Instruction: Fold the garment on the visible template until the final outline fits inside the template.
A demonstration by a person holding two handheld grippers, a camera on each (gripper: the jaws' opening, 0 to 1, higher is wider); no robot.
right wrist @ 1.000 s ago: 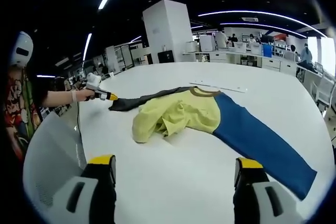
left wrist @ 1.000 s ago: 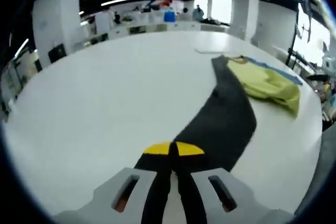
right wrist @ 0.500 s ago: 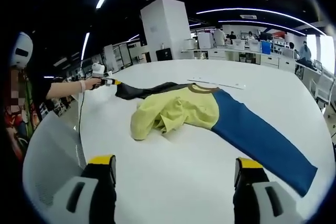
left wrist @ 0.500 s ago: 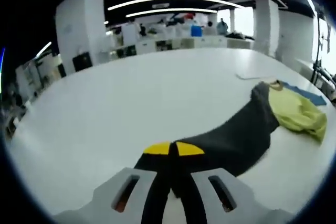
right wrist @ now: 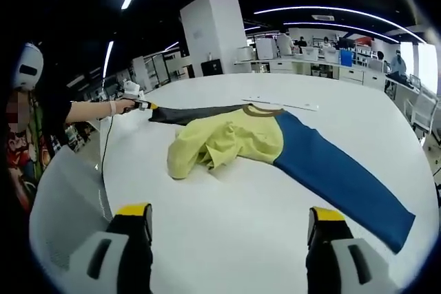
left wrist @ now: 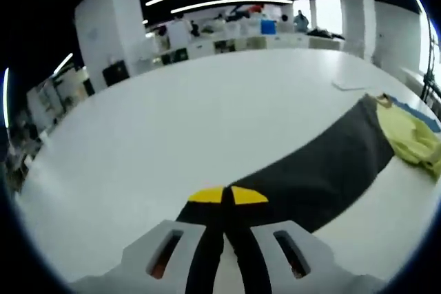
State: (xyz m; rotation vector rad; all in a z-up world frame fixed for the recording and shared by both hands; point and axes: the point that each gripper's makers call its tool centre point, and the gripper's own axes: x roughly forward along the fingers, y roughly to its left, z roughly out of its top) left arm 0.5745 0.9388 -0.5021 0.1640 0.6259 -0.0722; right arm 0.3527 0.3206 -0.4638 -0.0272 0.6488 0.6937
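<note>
Left gripper view first: my left gripper (left wrist: pixel 228 196) is clamped on the end of the dark sleeve (left wrist: pixel 324 170), yellow tips pressed together at lower centre with the cloth pinched between them. From there the sleeve runs up toward the right edge of the frame, where it meets the crumpled yellow body (left wrist: pixel 417 135) of the garment. Compared with a second ago the sleeve lies longer and flatter across the white table (left wrist: pixel 172 122), and the yellow part has slid further toward the right edge, so I read this as my pull drawing the sleeve out straight.

Right gripper view: my right gripper (right wrist: pixel 231 228) stands wide apart and holds nothing, its two yellow-tipped jaws at the bottom of the frame over bare table. Beyond them, the garment (right wrist: pixel 227 144) sits mid-frame, yellow body bunched, blue sleeve (right wrist: pixel 341 180) spread toward the lower right. At upper left my left gripper (right wrist: pixel 138 103) holds the dark sleeve out in a thin straight line; half a second back that sleeve looked slacker and thicker.

I judge the garment is only being spread; folding has not begun, and the bunched body needs flattening next. I cannot make out the template with any certainty.
</note>
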